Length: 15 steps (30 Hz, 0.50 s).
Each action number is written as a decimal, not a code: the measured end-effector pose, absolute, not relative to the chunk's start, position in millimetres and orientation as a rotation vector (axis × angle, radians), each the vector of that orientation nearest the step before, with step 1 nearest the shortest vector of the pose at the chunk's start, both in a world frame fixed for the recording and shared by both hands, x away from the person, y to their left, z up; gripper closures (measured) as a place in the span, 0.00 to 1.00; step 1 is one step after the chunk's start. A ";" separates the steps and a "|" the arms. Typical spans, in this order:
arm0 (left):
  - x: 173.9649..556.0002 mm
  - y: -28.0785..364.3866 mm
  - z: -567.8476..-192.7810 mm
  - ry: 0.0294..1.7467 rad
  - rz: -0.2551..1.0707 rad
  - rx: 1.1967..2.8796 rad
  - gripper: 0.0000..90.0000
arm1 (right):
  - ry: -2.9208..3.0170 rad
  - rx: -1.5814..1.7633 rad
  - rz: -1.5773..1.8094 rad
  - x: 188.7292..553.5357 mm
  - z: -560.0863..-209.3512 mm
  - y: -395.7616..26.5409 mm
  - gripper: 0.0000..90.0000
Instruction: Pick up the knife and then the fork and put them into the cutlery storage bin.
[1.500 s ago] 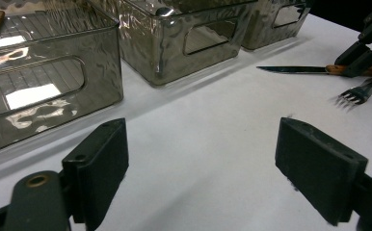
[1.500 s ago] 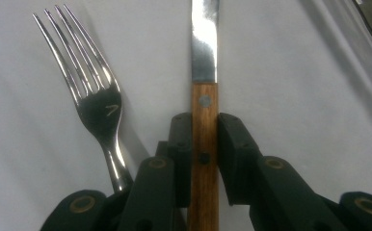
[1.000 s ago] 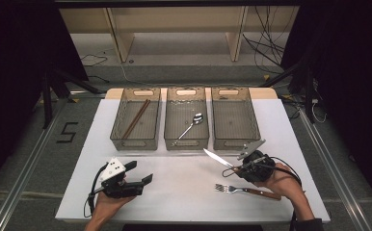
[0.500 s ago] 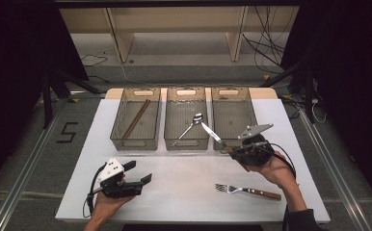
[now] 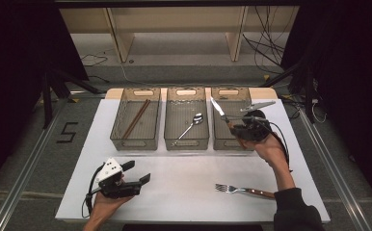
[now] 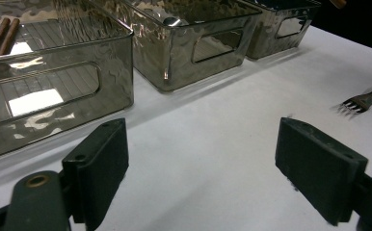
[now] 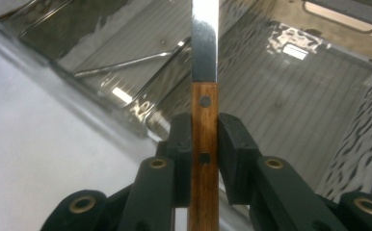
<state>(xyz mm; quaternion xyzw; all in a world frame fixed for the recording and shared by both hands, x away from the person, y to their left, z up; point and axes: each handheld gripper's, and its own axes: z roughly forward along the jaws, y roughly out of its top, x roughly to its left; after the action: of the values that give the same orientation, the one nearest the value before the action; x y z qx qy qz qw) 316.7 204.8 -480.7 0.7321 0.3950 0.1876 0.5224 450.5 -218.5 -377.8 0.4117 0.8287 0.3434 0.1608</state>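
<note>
My right gripper (image 5: 232,122) is shut on the wooden handle of a knife (image 7: 205,72), whose steel blade (image 5: 217,106) points up and away over the right-hand smoky bin (image 5: 231,143). The right gripper view looks down past the handle into that bin (image 7: 290,91). A fork (image 5: 244,190) with a wooden handle lies on the white table near the front right. My left gripper (image 5: 137,172) rests low at the front left, open, with bare table between its pads (image 6: 102,159). The fork's tines (image 6: 355,103) show at the right edge of the left gripper view.
Three smoky plastic bins stand in a row at the back of the table. The left bin (image 5: 135,142) holds brown chopsticks (image 5: 136,118), the middle bin (image 5: 186,143) a spoon (image 5: 189,127). Shelving and cables lie beyond the table's far edge.
My right gripper has carried the knife from the table's front right up and away to above the right bin. The left gripper and the fork have stayed put.
</note>
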 end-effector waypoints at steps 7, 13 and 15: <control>316.2 205.5 -480.5 0.947 0.453 1.754 0.21 | 2.317 1.255 0.974 475.3 -371.8 -216.2 0.86; 316.6 206.9 -480.4 0.945 0.448 1.752 0.21 | 2.272 1.310 0.943 491.9 -374.1 -214.5 0.86; 316.4 207.1 -480.3 0.942 0.450 1.752 0.21 | 2.263 1.333 0.930 497.2 -376.3 -214.6 0.86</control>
<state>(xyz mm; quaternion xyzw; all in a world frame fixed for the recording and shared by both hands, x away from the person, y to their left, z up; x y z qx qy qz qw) 316.4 207.1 -480.3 0.7317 0.3936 0.1881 0.5237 497.2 -214.6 -376.3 0.4709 0.7995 0.3284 0.1767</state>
